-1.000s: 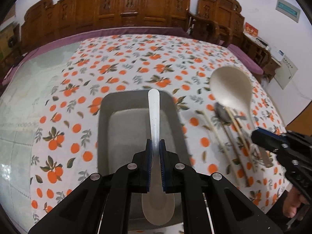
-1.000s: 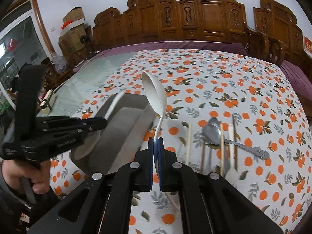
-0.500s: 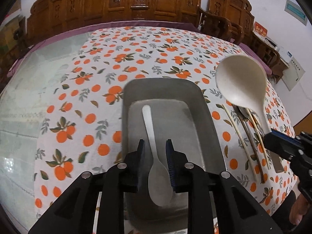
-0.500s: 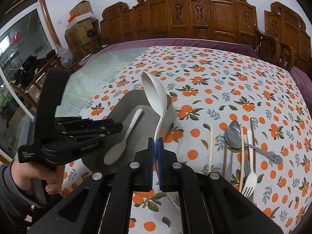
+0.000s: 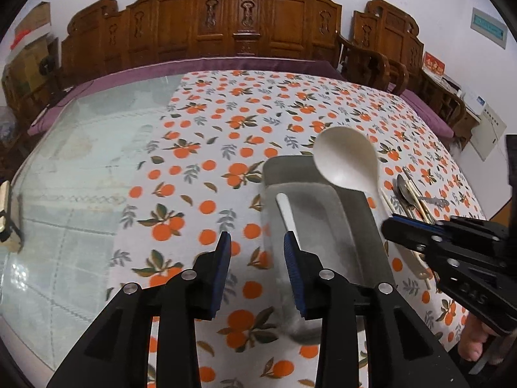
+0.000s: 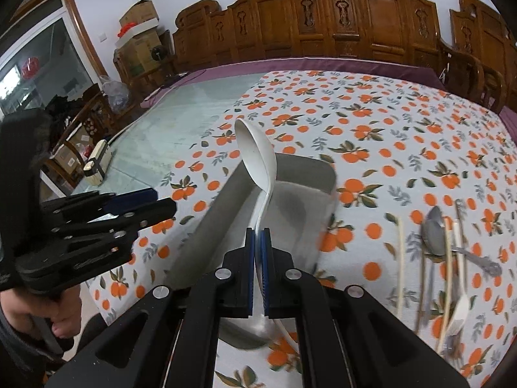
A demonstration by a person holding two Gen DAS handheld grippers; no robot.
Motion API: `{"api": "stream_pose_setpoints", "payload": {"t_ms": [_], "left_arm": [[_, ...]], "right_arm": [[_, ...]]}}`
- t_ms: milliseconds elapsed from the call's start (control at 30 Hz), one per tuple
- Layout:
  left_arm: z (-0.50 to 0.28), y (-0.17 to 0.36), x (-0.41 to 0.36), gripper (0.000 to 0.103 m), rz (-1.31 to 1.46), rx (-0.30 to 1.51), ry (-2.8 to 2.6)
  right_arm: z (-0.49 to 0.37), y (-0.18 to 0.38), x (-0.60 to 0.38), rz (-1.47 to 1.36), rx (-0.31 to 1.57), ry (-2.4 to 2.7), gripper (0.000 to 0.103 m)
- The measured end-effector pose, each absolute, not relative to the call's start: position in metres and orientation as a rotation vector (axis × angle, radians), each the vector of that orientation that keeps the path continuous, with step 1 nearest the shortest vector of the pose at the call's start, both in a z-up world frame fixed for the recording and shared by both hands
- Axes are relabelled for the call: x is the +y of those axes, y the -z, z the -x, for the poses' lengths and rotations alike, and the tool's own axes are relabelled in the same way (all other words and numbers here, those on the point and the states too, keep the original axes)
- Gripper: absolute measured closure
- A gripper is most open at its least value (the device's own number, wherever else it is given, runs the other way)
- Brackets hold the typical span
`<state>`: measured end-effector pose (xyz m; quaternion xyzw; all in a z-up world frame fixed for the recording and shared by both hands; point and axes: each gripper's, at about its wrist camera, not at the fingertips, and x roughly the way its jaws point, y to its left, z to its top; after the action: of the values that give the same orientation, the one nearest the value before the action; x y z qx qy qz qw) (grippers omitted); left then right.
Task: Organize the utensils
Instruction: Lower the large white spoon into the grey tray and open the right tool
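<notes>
A grey tray [image 5: 355, 226] sits on the orange-print tablecloth, with a small white spoon [image 5: 286, 213] lying inside it. My left gripper [image 5: 257, 242] hovers over the tray's left edge. Its jaws are opening and hold nothing. It also shows in the right wrist view as the left gripper [image 6: 142, 202], left of the tray [image 6: 303, 168]. My right gripper [image 6: 257, 236] is shut on the handle of a large white ladle [image 6: 255, 155]. The ladle's bowl [image 5: 347, 161] hangs above the tray's far end.
Right of the tray lie a metal spoon [image 6: 434, 236], chopsticks [image 6: 400, 258] and a white fork [image 6: 458, 310]. Bare glass tabletop [image 5: 80, 177] lies left of the cloth, with a small beige box [image 6: 97, 161] near its edge. Carved wooden chairs [image 5: 242, 22] line the far side.
The left gripper let go of the small white spoon, which now lies in the tray, then opened and drew away to the left. The right gripper carried the ladle leftward over the tray.
</notes>
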<state>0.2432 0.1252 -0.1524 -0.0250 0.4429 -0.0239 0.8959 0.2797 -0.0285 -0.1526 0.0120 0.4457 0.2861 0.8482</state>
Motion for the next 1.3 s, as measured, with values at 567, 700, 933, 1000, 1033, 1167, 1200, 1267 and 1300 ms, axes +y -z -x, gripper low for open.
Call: {"api": "stream_pose_setpoints", "payload": {"t_ms": [567,700,933,1000,1033,1167,1200,1267,1300], "left_arm": [[-0.226,0.138,0.14,0.071,0.043,0.894,0.029],[-0.225,0.14,0.139,0.071,0.042,0.899,0.027],[-0.223,0.14,0.129,0.071,0.036,0.904,0.032],[-0.222,0.141,0.124,0.071,0.036,0.903,0.039],[-0.222,0.141,0.122,0.07,0.037,0.903,0.042],[-0.223,0.143,0.105,0.066,0.038,0.902,0.065],[-0.224,0.143,0.099,0.066,0.04,0.903,0.076],[-0.224,0.144,0.087,0.066,0.038,0.902,0.091],[-0.224,0.144,0.08,0.066,0.036,0.9,0.102]], "right_arm": [[-0.301,0.189,-0.004,-0.093,1.025,-0.562,0.098],[-0.303,0.195,-0.005,-0.119,1.044,-0.564,0.095],[-0.298,0.187,-0.017,-0.125,1.015,-0.594,0.095],[-0.293,0.178,-0.027,-0.11,0.985,-0.601,0.095],[-0.291,0.175,-0.031,-0.103,0.975,-0.602,0.095],[-0.274,0.155,-0.068,-0.04,0.912,-0.592,0.094],[-0.271,0.153,-0.078,-0.029,0.904,-0.585,0.094],[-0.264,0.15,-0.1,-0.006,0.892,-0.568,0.095],[-0.261,0.15,-0.111,0.01,0.891,-0.554,0.094]]}}
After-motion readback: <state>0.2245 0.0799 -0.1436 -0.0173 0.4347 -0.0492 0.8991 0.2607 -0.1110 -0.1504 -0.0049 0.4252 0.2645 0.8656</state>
